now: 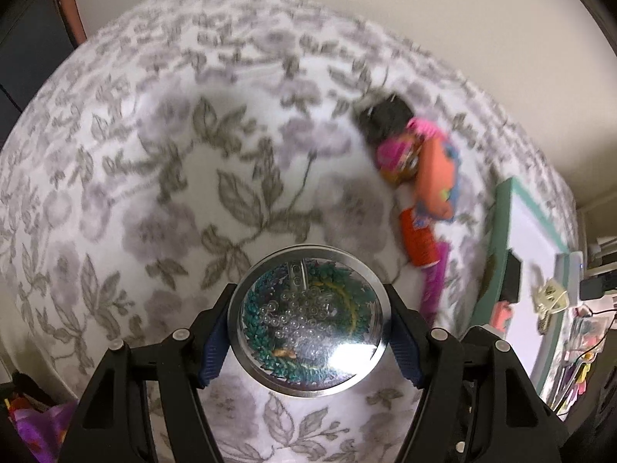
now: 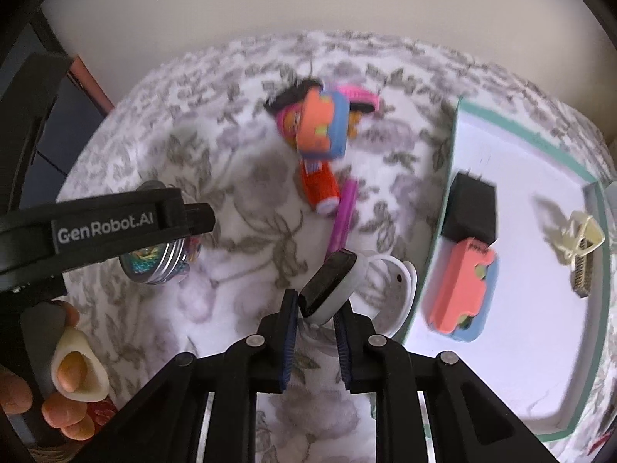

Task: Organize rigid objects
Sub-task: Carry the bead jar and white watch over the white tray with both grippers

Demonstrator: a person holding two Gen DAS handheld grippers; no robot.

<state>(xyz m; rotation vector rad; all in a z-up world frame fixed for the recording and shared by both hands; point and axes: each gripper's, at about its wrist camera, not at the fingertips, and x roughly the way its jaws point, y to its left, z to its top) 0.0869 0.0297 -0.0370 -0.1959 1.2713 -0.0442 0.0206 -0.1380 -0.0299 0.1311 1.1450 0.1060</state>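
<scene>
Left wrist view: the left gripper (image 1: 308, 333) has its two fingers clamped on the sides of a round metal tin (image 1: 308, 318) with a clear domed lid, small beads and coloured bits inside. It is held above a floral bedspread (image 1: 154, 177). Far to the right lies a blurred heap of toys (image 1: 416, 162), with an orange cylinder (image 1: 418, 241) just near of it and a pink stick (image 1: 434, 281) beside that. A teal-rimmed white tray (image 1: 505, 208) sits at the right edge.

Right wrist view: the right gripper (image 2: 316, 312) pinches the lower end of a white puck with a black top (image 2: 331, 283), tilted, its fingers close together on it. Just behind it lies a white flat holder (image 2: 397, 289). To the right, the tray (image 2: 451, 177) holds a black block (image 2: 472, 208), a pink-and-blue block (image 2: 459, 289) touching it on the near side, and a cream clip (image 2: 578, 239) farther right. On the left, the left gripper's body (image 2: 104, 227) hangs over the tin (image 2: 154, 264).
</scene>
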